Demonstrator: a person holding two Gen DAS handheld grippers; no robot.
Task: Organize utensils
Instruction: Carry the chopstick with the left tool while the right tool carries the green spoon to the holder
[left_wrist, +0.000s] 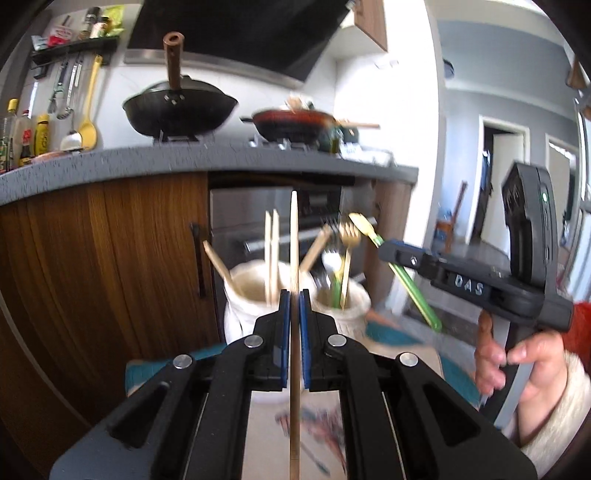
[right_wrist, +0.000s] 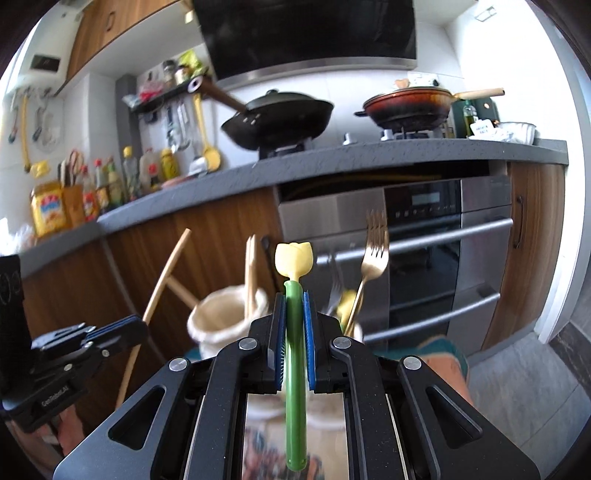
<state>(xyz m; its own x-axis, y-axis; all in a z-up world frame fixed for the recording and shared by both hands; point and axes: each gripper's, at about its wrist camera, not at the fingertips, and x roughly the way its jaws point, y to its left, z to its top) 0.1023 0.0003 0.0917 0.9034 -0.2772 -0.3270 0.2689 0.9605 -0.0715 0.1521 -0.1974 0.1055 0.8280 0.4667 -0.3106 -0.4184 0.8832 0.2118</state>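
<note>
My left gripper (left_wrist: 294, 295) is shut on a wooden chopstick (left_wrist: 294, 236) that stands upright between the pads, above two cream holders. The left holder (left_wrist: 245, 295) has several chopsticks in it; the right holder (left_wrist: 351, 306) has forks, one of them gold (left_wrist: 349, 236). My right gripper (right_wrist: 294, 295) is shut on a green-handled utensil with a yellow tulip-shaped head (right_wrist: 294, 258), held upright above the holders (right_wrist: 221, 317). In the left wrist view the right gripper (left_wrist: 391, 251) holds that utensil (left_wrist: 406, 277) slanted, right of the fork holder. The left gripper (right_wrist: 122, 328) and its chopstick (right_wrist: 162, 280) show at left in the right wrist view.
A grey countertop (left_wrist: 221, 155) with a black wok (left_wrist: 181, 107) and a red pan (left_wrist: 295, 122) runs behind. Wooden cabinet doors (left_wrist: 110, 240) and a steel oven (right_wrist: 424, 240) lie below. The holders stand on a patterned mat (left_wrist: 388, 332). Bottles (right_wrist: 110, 181) line the counter's left.
</note>
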